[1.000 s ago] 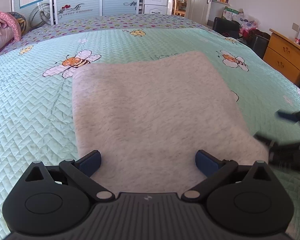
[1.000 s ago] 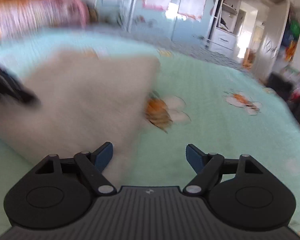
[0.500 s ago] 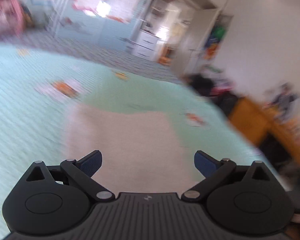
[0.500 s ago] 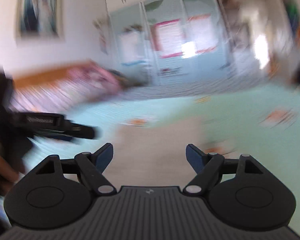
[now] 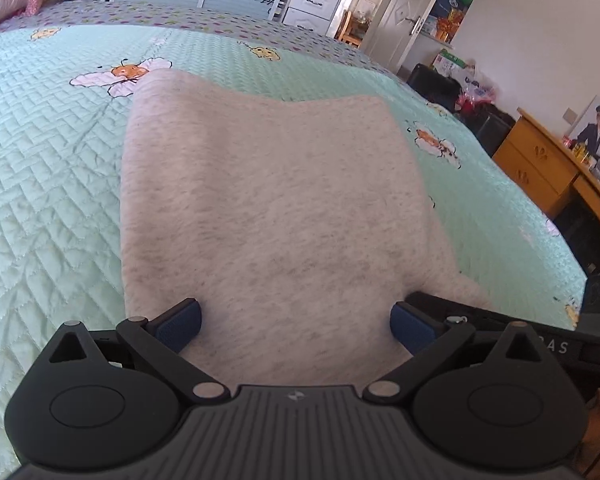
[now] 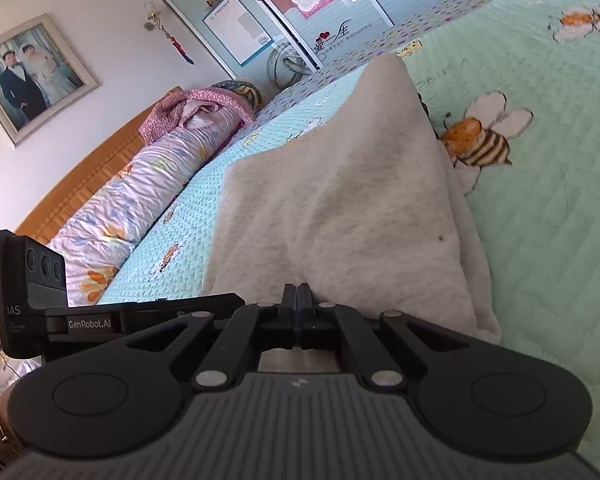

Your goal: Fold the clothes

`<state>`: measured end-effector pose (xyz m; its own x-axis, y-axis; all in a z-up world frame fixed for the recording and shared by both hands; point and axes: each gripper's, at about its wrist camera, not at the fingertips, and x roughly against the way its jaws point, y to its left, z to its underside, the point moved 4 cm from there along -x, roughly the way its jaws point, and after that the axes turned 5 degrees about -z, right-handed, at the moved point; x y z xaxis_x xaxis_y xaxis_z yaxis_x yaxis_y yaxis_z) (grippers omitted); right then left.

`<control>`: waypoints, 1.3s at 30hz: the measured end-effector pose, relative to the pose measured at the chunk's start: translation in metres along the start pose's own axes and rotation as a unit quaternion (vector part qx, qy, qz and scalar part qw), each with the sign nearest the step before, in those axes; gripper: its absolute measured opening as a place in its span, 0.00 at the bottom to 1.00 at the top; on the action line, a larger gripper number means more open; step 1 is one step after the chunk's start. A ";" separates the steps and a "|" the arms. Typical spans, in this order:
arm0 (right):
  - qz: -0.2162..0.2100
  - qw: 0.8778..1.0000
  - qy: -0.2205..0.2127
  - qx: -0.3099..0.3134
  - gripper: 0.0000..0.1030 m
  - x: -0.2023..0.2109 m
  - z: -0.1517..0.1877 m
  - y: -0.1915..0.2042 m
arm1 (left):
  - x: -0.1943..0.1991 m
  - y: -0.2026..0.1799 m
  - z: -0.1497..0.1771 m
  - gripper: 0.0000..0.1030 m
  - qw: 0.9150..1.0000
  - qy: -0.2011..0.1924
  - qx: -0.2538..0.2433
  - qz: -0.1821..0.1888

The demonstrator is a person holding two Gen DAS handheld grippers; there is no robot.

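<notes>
**Right gripper pinches the cloth, left one open above it**

Left wrist view: your left gripper (image 5: 296, 326) has its jaws spread wide, nothing pressed between the blue pads (image 5: 178, 325). The grey cloth (image 5: 272, 200) lies folded on the green bee-print bedspread (image 5: 48, 168) and runs forward from between the fingers. The right gripper's black body shows at the right edge.

Right wrist view: your right gripper (image 6: 297, 300) has just snapped closed; its jaws meet on the near edge of the grey cloth (image 6: 340, 200), which rises in a ridge toward them. The left gripper (image 6: 140, 316) sits just beside it, on the left. A rolled quilt (image 6: 148, 184) lies along the headboard.
</notes>
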<state>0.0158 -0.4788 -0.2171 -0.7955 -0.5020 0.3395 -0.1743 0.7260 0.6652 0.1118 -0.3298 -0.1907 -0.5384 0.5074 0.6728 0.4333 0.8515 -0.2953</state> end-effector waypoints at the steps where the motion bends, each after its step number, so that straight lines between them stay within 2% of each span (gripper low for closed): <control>1: -0.004 1.000 -0.001 -0.007 0.00 0.001 0.000 -0.001 | 0.001 0.003 -0.001 1.00 1.000 0.000 0.007 0.008; 4: -0.010 1.000 0.003 -0.021 0.00 0.002 -0.003 0.000 | 0.005 0.017 -0.006 1.00 0.998 0.001 0.046 0.046; 6: -0.011 0.999 0.005 -0.032 0.00 0.004 -0.006 0.000 | 0.014 0.030 -0.009 1.00 0.993 -0.007 0.094 0.075; 8: -0.010 0.999 0.007 -0.044 0.00 0.009 -0.009 0.002 | 0.028 0.040 -0.014 0.99 0.985 -0.028 0.143 0.094; 12: 0.020 0.999 -0.006 -0.036 0.01 0.026 -0.019 0.017 | 0.068 0.057 -0.021 0.99 0.968 -0.103 0.193 0.119; 13: 0.029 0.999 -0.015 -0.034 0.06 0.031 -0.023 0.021 | 0.078 0.062 -0.022 0.99 0.962 -0.120 0.209 0.130; 14: 0.042 0.999 -0.024 -0.022 0.19 0.033 -0.028 0.027 | 0.085 0.067 -0.023 0.99 0.954 -0.135 0.229 0.140; 15: 0.046 0.998 -0.033 -0.008 0.27 0.033 -0.034 0.034 | 0.089 0.072 -0.024 0.99 0.947 -0.145 0.246 0.149; 16: 0.049 0.998 -0.041 0.006 0.42 0.032 -0.040 0.040 | 0.091 0.074 -0.026 1.00 0.942 -0.148 0.258 0.155; 17: 0.042 0.998 -0.047 0.010 0.49 0.029 -0.045 0.044 | 0.093 0.076 -0.028 1.00 0.937 -0.151 0.270 0.162; 18: 0.034 0.998 -0.050 0.009 0.49 0.025 -0.050 0.045 | 0.094 0.077 -0.030 1.00 0.933 -0.152 0.280 0.167; 20: 0.030 0.998 -0.048 0.007 0.49 0.014 -0.056 0.042 | 0.090 0.070 -0.032 1.00 0.934 -0.141 0.277 0.178; 21: 0.036 0.999 -0.041 0.004 0.49 0.007 -0.055 0.035 | 0.084 0.064 -0.033 1.00 0.937 -0.133 0.267 0.184; 22: 0.042 0.999 -0.034 0.000 0.49 0.001 -0.054 0.027 | 0.076 0.059 -0.033 1.00 0.942 -0.121 0.252 0.185; 23: 0.069 0.998 -0.015 0.005 0.47 -0.007 -0.050 0.016 | 0.064 0.053 -0.032 1.00 0.950 -0.101 0.234 0.181; 24: 0.098 0.995 0.004 0.019 0.49 -0.014 -0.044 0.004 | 0.049 0.048 -0.028 1.00 0.957 -0.075 0.219 0.173; 26: 0.081 0.997 -0.008 -0.002 0.50 -0.012 -0.037 -0.012 | 0.023 0.041 -0.020 0.99 0.968 -0.021 0.203 0.144; 27: 0.080 0.997 -0.006 -0.002 0.50 -0.011 -0.039 -0.010 | 0.019 0.040 -0.018 0.99 0.971 -0.014 0.199 0.135; 29: 0.084 0.996 0.003 0.005 0.51 -0.011 -0.046 -0.003 | 0.024 0.041 -0.025 0.99 0.972 -0.023 0.193 0.133; 32: 0.077 0.997 -0.019 -0.019 0.51 -0.003 -0.068 0.002 | 0.034 0.040 -0.044 1.00 0.975 -0.044 0.171 0.134; 34: 0.065 0.997 -0.031 -0.008 0.51 -0.006 -0.087 0.007 | 0.034 0.039 -0.061 1.00 0.979 -0.061 0.148 0.129; 37: 0.042 0.999 -0.031 0.006 0.51 -0.030 -0.114 0.005 | 0.015 0.046 -0.089 1.00 0.979 -0.070 0.146 0.125; 39: 0.033 0.999 -0.029 -0.007 0.51 -0.049 -0.129 -0.010 | -0.005 0.053 -0.107 1.00 0.977 -0.076 0.146 0.137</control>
<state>0.1317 -0.5220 -0.1544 -0.8373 -0.4251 0.3438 -0.1126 0.7495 0.6524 0.2143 -0.3018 -0.1374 -0.5417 0.7160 0.4405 0.3627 0.6717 -0.6459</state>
